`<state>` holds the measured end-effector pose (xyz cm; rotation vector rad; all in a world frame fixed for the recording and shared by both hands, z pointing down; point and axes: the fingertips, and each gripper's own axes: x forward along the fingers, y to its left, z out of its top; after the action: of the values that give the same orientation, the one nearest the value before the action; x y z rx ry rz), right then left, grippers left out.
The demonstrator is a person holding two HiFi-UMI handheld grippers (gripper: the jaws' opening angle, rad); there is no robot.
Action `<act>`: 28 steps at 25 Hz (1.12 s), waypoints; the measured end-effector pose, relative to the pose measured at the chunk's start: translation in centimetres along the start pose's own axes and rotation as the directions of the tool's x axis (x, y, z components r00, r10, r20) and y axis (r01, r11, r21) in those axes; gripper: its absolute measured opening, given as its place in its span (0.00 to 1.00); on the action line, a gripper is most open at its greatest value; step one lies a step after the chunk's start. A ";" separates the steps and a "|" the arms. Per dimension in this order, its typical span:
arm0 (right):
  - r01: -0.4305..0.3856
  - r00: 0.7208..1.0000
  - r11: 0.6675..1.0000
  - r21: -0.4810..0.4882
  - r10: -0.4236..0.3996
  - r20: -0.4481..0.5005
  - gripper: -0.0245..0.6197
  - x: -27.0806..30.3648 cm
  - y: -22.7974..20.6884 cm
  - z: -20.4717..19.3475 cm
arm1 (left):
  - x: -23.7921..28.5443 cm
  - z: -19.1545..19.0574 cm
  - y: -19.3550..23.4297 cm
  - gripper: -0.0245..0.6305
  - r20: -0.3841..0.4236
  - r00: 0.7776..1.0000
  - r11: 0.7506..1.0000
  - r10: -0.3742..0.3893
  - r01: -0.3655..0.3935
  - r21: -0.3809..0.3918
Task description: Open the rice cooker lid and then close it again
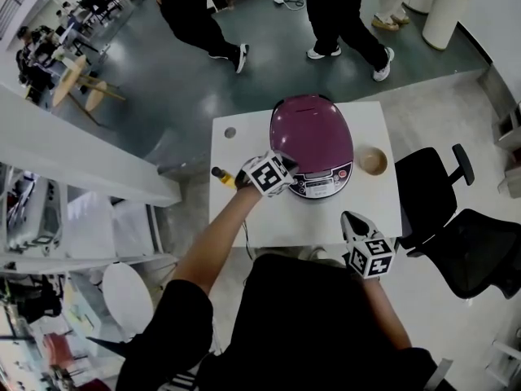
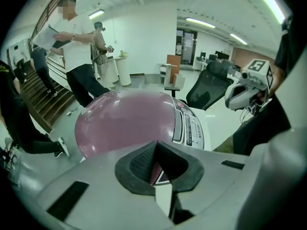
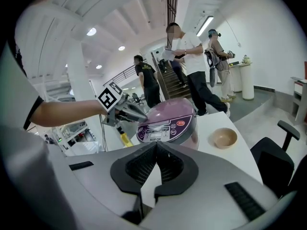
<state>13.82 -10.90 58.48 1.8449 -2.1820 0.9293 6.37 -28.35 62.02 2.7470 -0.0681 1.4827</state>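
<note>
the cooker (image 1: 312, 141) sits mid-bench (image 1: 244, 218), purple lid (image 2: 124, 121) down and shut as far as I can tell, panel (image 1: 319, 186) facing the person. So I'd say the opening bit isn't done yet

the left gripper (image 1: 286, 166) is right at the lid's front-left edge, fingers pressed together with nothing pinched. The tips look like they touch the cooker, though I can't swear to it. The right gripper (image 1: 350, 221) hangs over the near edge of the bench, well apart from the cooker, fingers also pressed together and empty

what could go sideways, imo:
- nothing is steadying the cooker, so a hard poke from the left side could just skid or twist it on the bench instead of popping the lid
- those tips are close to the panel, so a sloppy push could land on a button rather than the latch
- the bowl (image 1: 373, 160) is just beside the cooker on the right, and if the cooker shifts that way it gets shoved toward the bench edge
- if the lid springs up fast it could smack the left gripper parked over it

containers: the bowl looks empty. The cooker's inside is hidden with the lid down, so no idea if there's anything in it
</note>
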 end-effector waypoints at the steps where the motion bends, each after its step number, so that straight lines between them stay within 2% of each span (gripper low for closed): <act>1: 0.000 1.000 1.000 -0.001 0.000 -0.001 0.04 0.1 -0.1 0.1 | 0.0 0.0 0.1 0.05 -0.008 1.000 1.000 -0.002 0.002 0.000; 4: -0.001 1.000 1.000 0.000 0.001 -0.002 0.04 0.4 -0.1 0.2 | 0.0 0.0 0.4 0.05 -0.023 1.000 1.000 -0.013 0.013 0.001; 9: 0.010 1.000 1.000 0.004 -0.010 -0.001 0.04 0.7 -0.9 0.4 | 0.3 0.0 0.0 0.04 -0.033 0.997 0.995 -0.076 0.073 -0.065; 12: 0.025 1.000 1.000 0.011 -0.025 -0.004 0.04 0.8 -1.8 0.3 | 0.6 0.0 -0.1 0.04 -0.066 0.994 0.996 -0.083 0.080 -0.044; 21: 0.034 0.999 0.999 0.003 -0.034 -0.009 0.04 1.2 -2.1 0.6 | 0.4 0.6 0.2 0.04 -0.143 0.989 0.997 -0.030 0.039 0.059; 25: 0.032 0.999 0.999 -0.036 -0.033 -0.009 0.04 1.2 -1.3 0.9 | 0.3 0.4 0.4 0.04 -0.134 0.991 0.999 -0.017 0.023 0.046; 28: 0.035 0.999 0.999 -0.032 -0.035 -0.002 0.04 0.7 -1.1 0.9 | 0.3 0.2 0.3 0.04 -0.110 0.994 0.999 -0.013 0.017 0.035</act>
<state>14.88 -12.08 58.50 1.8609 -2.1430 0.8847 6.72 -28.66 62.12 2.6805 -0.0188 1.6433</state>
